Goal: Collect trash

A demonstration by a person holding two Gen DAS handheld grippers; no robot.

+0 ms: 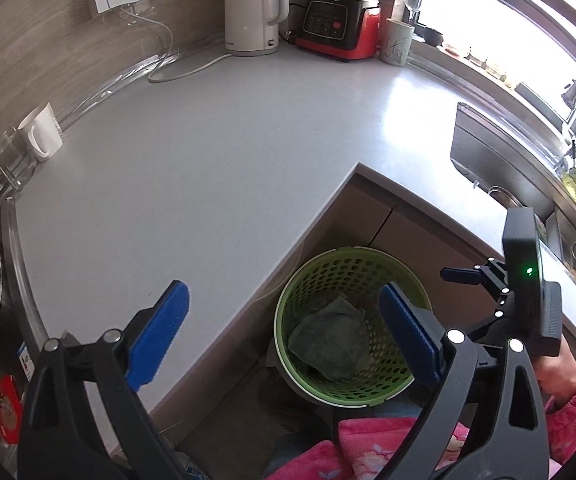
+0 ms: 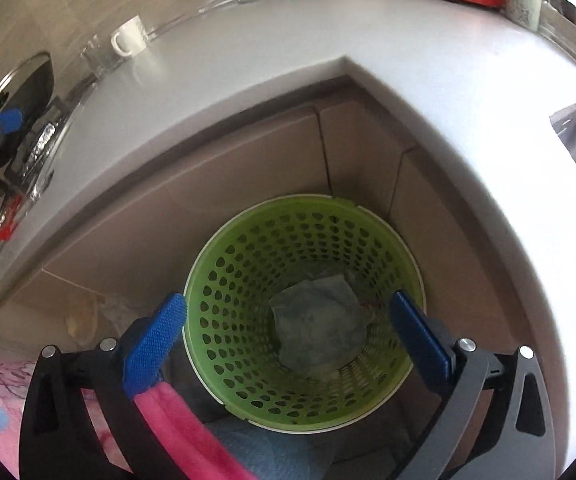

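Left black gripper with blue ribbed pads (image 1: 283,320): jaws wide, empty, angled downward. Right black, blue-padded gripper (image 2: 288,332): likewise, gripped by pink-sleeved hand (image 1: 560,376).

Left wrist view: looks steeply down from above the bench (image 1: 207,160) corner, green basket (image 1: 352,264) low and right of centre, mid-range. Right wrist view: directly above the basket (image 2: 223,280), close, facing down into it. Shared: basket, bench corner, white mug (image 1: 41,132) (image 2: 129,40).
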